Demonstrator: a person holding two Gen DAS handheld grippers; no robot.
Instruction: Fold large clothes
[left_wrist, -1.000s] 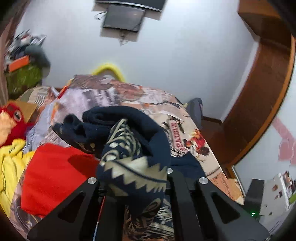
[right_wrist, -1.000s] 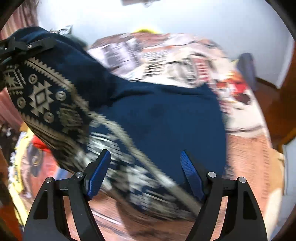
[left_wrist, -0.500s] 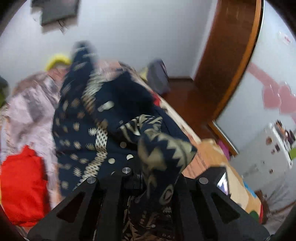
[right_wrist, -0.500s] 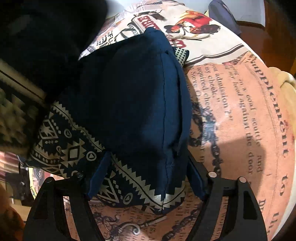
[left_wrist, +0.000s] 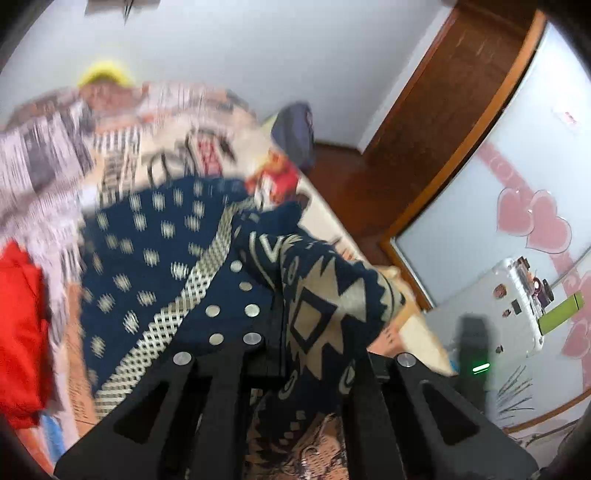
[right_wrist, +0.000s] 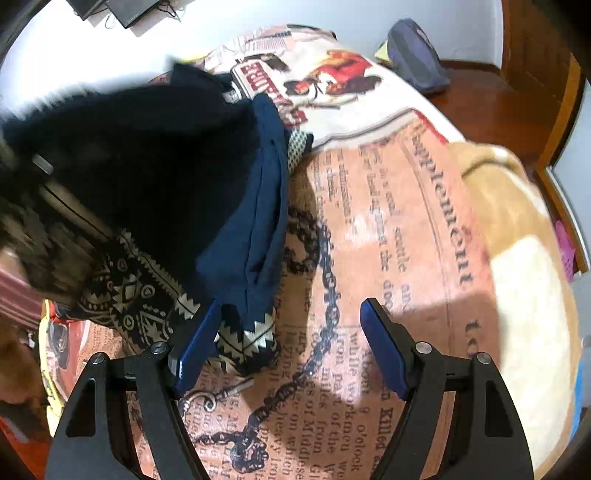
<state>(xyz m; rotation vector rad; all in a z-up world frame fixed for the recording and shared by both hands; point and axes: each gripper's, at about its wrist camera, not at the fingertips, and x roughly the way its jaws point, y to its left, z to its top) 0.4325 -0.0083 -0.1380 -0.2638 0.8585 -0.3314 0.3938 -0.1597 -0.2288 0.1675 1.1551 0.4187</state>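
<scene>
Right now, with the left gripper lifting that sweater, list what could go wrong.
1. The left gripper pinches a bunched wad of the sweater, so the fabric may slip out or the fold may land crooked.
2. The right gripper is open with only the hem by its left finger; nothing pins that end, so a pull may drag the whole sweater across the bedspread.

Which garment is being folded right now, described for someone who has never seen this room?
Start at the bed with the newspaper-print bedspread. The navy sweater lies across it, one cream zigzag-patterned end pinched in the left gripper. Unlike the plain red garment beside it, it carries cream geometric motifs.
</scene>
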